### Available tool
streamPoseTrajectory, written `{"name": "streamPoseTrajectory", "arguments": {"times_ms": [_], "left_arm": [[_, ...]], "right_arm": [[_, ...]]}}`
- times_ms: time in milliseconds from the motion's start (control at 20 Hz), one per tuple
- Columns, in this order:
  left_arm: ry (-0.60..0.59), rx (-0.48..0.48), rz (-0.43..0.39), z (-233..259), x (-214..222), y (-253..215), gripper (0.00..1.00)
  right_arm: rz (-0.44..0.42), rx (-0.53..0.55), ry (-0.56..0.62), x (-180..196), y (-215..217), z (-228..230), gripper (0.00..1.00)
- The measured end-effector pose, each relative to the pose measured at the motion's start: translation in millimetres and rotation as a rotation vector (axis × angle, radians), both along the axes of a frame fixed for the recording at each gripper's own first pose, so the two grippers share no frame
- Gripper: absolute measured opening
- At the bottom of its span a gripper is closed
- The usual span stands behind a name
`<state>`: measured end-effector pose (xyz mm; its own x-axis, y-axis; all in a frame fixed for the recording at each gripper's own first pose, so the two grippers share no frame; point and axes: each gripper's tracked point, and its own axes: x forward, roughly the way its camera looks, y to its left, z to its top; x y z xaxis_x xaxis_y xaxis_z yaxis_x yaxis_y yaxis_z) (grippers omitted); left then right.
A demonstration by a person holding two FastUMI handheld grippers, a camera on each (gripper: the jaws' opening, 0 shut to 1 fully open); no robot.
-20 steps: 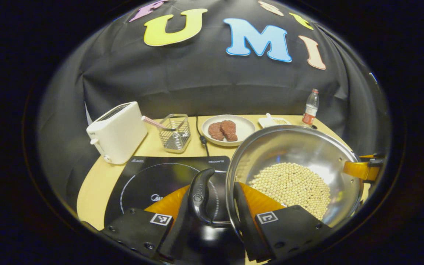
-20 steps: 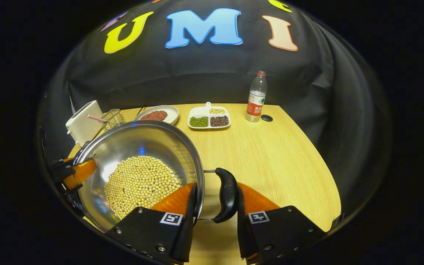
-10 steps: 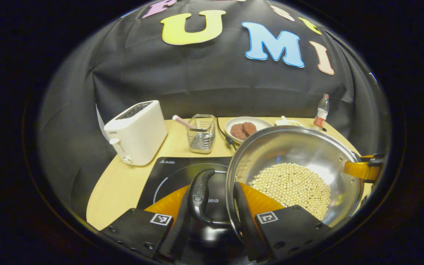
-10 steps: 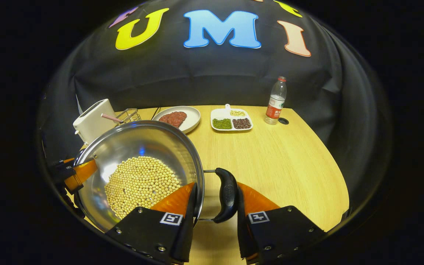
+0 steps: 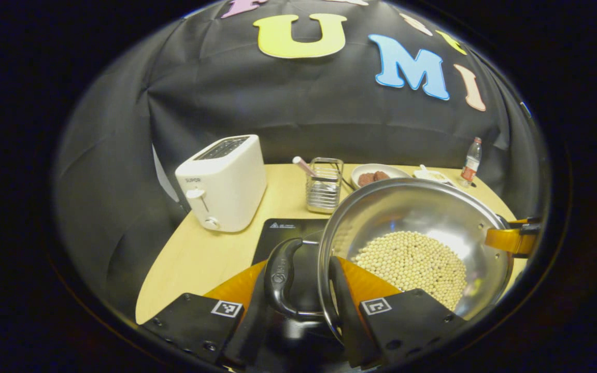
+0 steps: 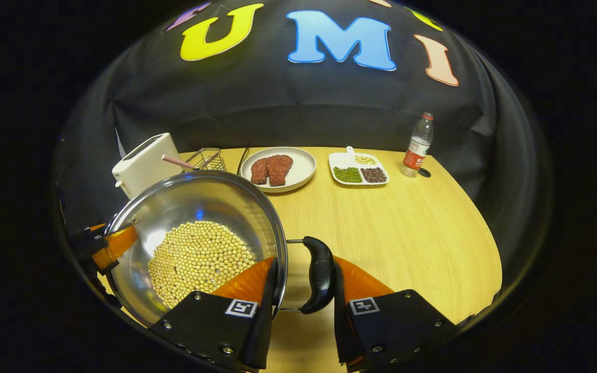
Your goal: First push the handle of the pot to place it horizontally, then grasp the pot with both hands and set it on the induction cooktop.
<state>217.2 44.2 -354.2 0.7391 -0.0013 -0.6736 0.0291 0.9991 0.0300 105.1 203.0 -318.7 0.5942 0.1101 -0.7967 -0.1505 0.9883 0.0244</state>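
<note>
A steel pot with pale soybeans in it is held between both grippers. My left gripper is shut across the pot's black left handle and rim, one finger inside the pot. My right gripper is shut the same way on the black right handle of the pot. The black induction cooktop lies just under and beyond the left handle, mostly hidden by the pot. Each view shows the other gripper at the pot's far rim.
A white toaster and a wire utensil rack stand behind the cooktop. On the wooden table are a plate of meat, a divided bean tray and a water bottle at the back.
Both grippers have carried the pot to the left. The toaster and rack slid right and grew in the left gripper view. The pot now covers more of the cooktop.
</note>
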Motion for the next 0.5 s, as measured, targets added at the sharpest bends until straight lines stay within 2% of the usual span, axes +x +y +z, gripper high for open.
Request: {"name": "streamPoseTrajectory", "arguments": {"times_ms": [50, 100, 200, 350, 500], "left_arm": [[0.001, 0.004, 0.007, -1, -1, 5, 0.73], [0.003, 0.009, 0.013, -2, 0, 10, 0.65], [0.010, 0.013, 0.029, -3, -1, 17, 0.65], [0.018, 0.015, 0.051, -6, -2, 25, 0.73], [0.028, 0.013, 0.062, -9, -3, 31, 0.69]], "right_arm": [[0.009, 0.000, 0.004, 1, 7, -2, 0.50], [0.017, -0.001, 0.008, 2, 17, -3, 0.50], [0.030, 0.002, 0.012, 3, 31, -3, 0.50], [0.046, 0.007, 0.013, 6, 47, -6, 0.50], [0.056, 0.005, 0.018, 6, 58, -10, 0.50]]}}
